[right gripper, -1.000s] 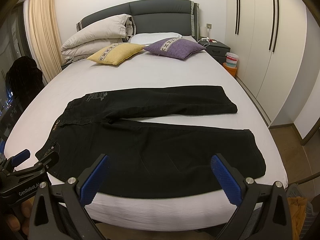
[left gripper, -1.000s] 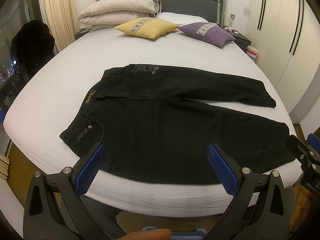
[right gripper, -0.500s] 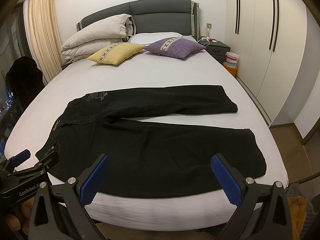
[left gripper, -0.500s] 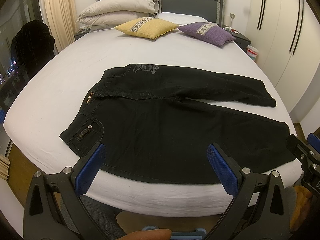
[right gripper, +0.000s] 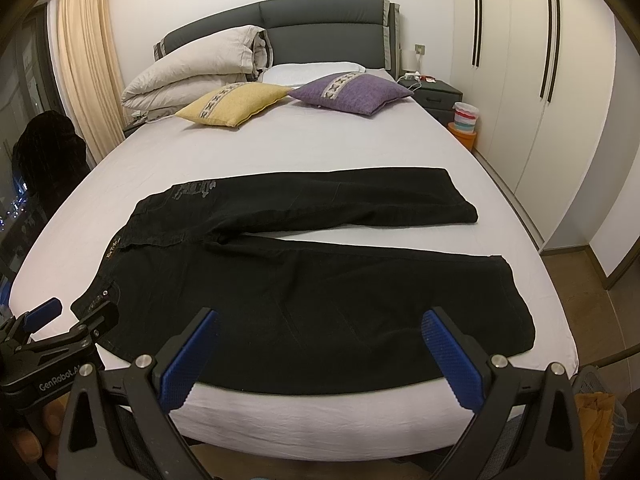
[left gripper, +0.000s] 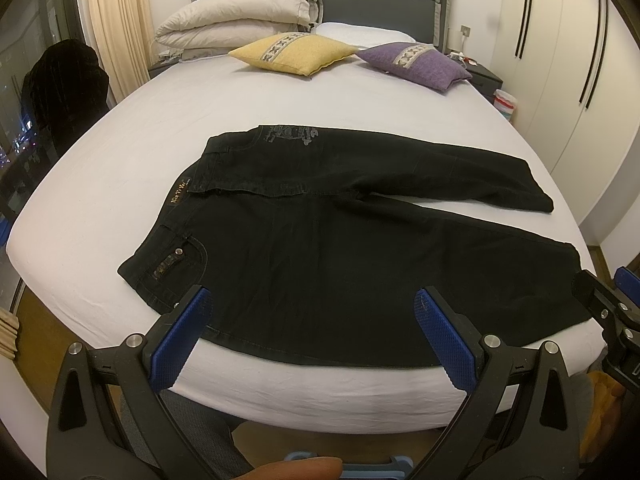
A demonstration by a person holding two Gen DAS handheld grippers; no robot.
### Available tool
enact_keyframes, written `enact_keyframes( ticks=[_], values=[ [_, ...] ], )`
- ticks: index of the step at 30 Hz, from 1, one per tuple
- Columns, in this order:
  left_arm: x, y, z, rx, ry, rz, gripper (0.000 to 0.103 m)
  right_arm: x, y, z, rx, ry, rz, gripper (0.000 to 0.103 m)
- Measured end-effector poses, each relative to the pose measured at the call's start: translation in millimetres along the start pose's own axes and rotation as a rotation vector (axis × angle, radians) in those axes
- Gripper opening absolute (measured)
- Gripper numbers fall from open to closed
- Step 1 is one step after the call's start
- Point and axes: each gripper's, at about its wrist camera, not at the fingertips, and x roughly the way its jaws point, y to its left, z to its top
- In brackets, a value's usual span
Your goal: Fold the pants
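So far nothing is folded: the black jeans (left gripper: 320,248) lie spread flat across the near part of the white bed (left gripper: 120,152), waistband to the left, both legs running right and splayed apart, with a strip of sheet showing between them. The left gripper (left gripper: 310,320) and right gripper (right gripper: 320,344) hover at the near bed edge, both with jaws spread wide and holding nothing, clear of the cloth. By my judgement every fold is left to do, starting with laying one leg over the other. Farther off sit a yellow cushion (left gripper: 292,54), a purple cushion (left gripper: 416,64) and a folded duvet (left gripper: 236,20) by the headboard.
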Motion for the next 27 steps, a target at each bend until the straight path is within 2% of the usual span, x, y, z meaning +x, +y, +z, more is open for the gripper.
enact_keyframes(
  ticks=[5,7,10,11,12,13,15,17,19,20,21,23,25,27],
  values=[
    [10,7,0,0.002,0.004,-0.041,0.103,8,-5,8,-0.023,0.011,0.043,0.103],
    [20,14,6,0.026,0.007,-0.07,0.103,16,-8,17,-0.047,0.021,0.103,0.103],
    [37,26,22,0.066,-0.011,-0.109,0.103,33,-17,39,-0.082,0.035,0.238,0.103],
    [44,32,29,0.082,-0.025,-0.153,0.103,40,-19,48,-0.098,0.034,0.264,0.103],
    [55,40,39,0.102,-0.029,-0.225,0.103,45,-22,56,-0.111,0.031,0.277,0.103],
    [68,48,50,0.117,-0.014,-0.234,0.103,56,-24,69,-0.136,0.025,0.304,0.103],
    [90,56,69,0.177,0.015,-0.153,0.103,76,-25,93,-0.177,0.028,0.342,0.103],
    [118,71,98,0.225,0.033,-0.12,0.103,95,-26,112,-0.212,0.036,0.369,0.103],
    [140,87,127,0.235,0.006,-0.141,0.103,120,-27,132,-0.258,0.045,0.396,0.103],
    [158,96,144,0.249,0.017,-0.153,0.103,132,-27,140,-0.285,0.052,0.417,0.103],
    [181,103,164,0.269,0.034,-0.135,0.103,145,-25,146,-0.321,0.06,0.439,0.103],
    [219,109,194,0.335,0.074,-0.148,0.103,172,-21,157,-0.409,0.084,0.483,0.103],
    [266,113,226,0.421,0.126,-0.168,0.103,202,-19,167,-0.484,0.12,0.514,0.099],
    [301,118,249,0.467,0.166,-0.179,0.103,228,-19,174,-0.536,0.163,0.529,0.093]
  ],
)
